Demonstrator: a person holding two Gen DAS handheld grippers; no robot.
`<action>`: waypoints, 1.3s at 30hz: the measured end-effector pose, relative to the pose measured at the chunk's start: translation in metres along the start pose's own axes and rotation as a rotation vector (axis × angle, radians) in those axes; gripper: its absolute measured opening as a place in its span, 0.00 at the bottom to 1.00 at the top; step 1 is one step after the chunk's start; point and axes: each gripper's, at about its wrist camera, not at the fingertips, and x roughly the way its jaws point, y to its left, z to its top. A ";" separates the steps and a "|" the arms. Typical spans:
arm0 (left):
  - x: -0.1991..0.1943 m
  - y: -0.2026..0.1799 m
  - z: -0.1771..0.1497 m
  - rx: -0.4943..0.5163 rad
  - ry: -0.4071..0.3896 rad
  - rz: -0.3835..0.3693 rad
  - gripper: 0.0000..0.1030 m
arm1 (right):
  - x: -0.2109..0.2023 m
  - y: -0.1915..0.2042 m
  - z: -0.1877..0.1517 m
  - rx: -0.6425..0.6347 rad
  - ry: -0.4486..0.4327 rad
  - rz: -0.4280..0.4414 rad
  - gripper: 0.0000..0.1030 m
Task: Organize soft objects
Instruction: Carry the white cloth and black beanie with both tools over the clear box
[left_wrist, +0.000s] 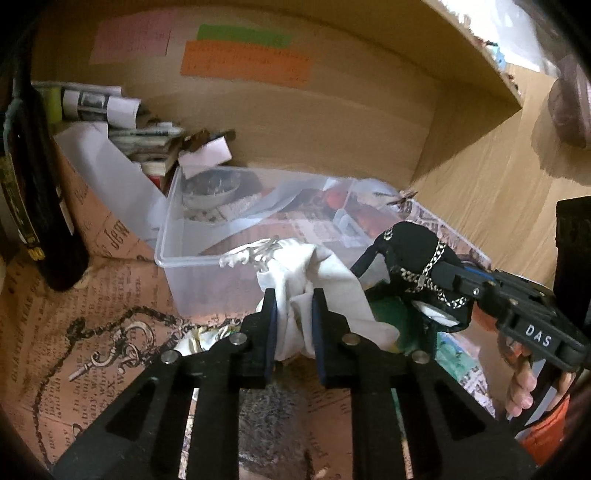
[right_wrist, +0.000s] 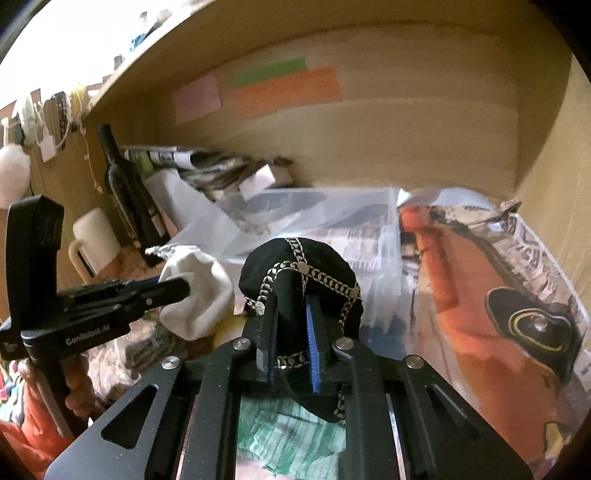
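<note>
**Both grippers holding cloth items in front of clear bin**

Surroundings: clear plastic bin (left_wrist: 207, 236) sits on newspaper-print liner (left_wrist: 92, 332) inside a wooden shelf nook, w/ pink, green and orange paper notes (left_wrist: 245, 62) stuck on the back wall. Far left: dark bottle (left_wrist: 33, 192) standing upright, rolled papers and pens (left_wrist: 122, 122) heaped behind the bin. Right wrist view also shows a cream mug (right_wrist: 94, 242) on the left near the bottle, and an orange printed bag (right_wrist: 480, 295) along the right side. Green-patterned fabric (right_wrist: 288, 439) lies under the right gripper.

Left gripper (left_wrist: 293, 325): fingers narrow, pinched on white cloth pouch (left_wrist: 314, 280), which bunches up between the pads and rises toward the bin's near wall. Its drawstring end points far-left, at the bin's near rim.

Right gripper (right_wrist: 291, 332): fingers narrow, clamped on black cloth w/ silver chain trim (right_wrist: 299, 273); fabric drapes over both fingertips and hangs below. In the left view it's held just right of the white pouch, near the bin's right end. The two items are close, can't tell if touching.
</note>
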 end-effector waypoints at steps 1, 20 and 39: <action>-0.005 -0.001 0.002 0.005 -0.013 0.001 0.16 | -0.003 0.000 0.003 0.002 -0.014 -0.001 0.11; -0.035 0.015 0.059 0.023 -0.161 0.081 0.16 | -0.029 -0.004 0.057 -0.053 -0.190 -0.047 0.11; 0.057 0.042 0.088 0.000 0.080 0.074 0.16 | 0.058 -0.014 0.079 -0.097 -0.019 -0.075 0.11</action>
